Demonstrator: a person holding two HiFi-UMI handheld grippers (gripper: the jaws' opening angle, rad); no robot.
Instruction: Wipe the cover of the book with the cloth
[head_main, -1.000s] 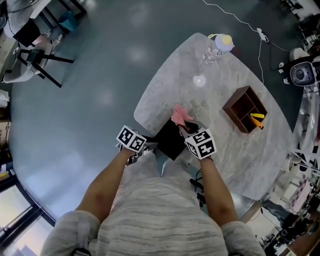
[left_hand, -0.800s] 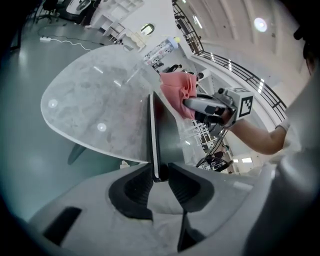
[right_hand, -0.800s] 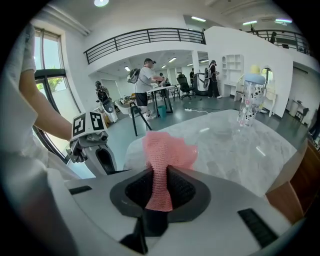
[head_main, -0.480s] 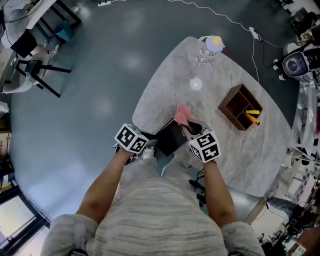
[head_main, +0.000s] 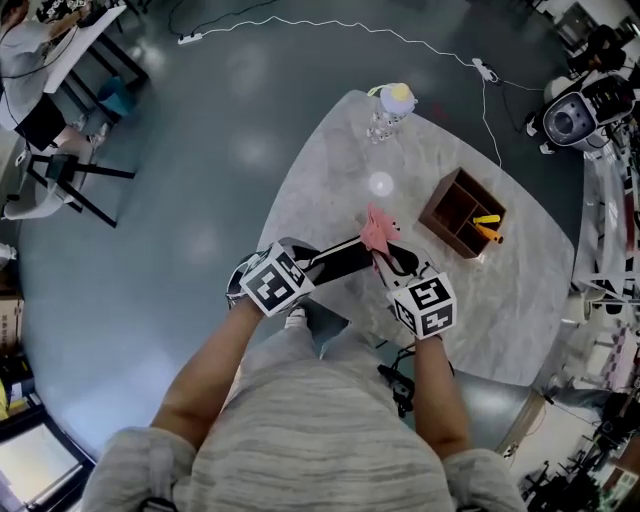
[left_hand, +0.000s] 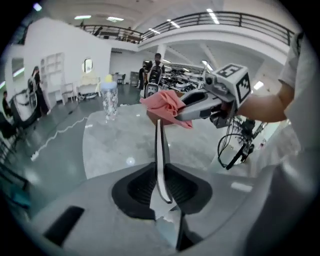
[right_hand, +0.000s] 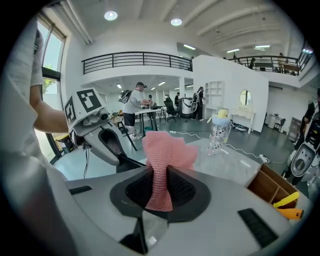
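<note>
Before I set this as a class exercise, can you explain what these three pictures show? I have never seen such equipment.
No robot here: a person holds a two-jaw gripper in each hand. The head view comes from a camera on the person's head, looking down; each gripper view comes from a camera riding on that gripper. The left gripper has just been closing its jaws, which clamp a thin black book, held edge-on. The right gripper pinches a pink cloth at the book's far end. On the marble table stand a clear bottle with a yellow cap and a wooden compartment box.
</note>
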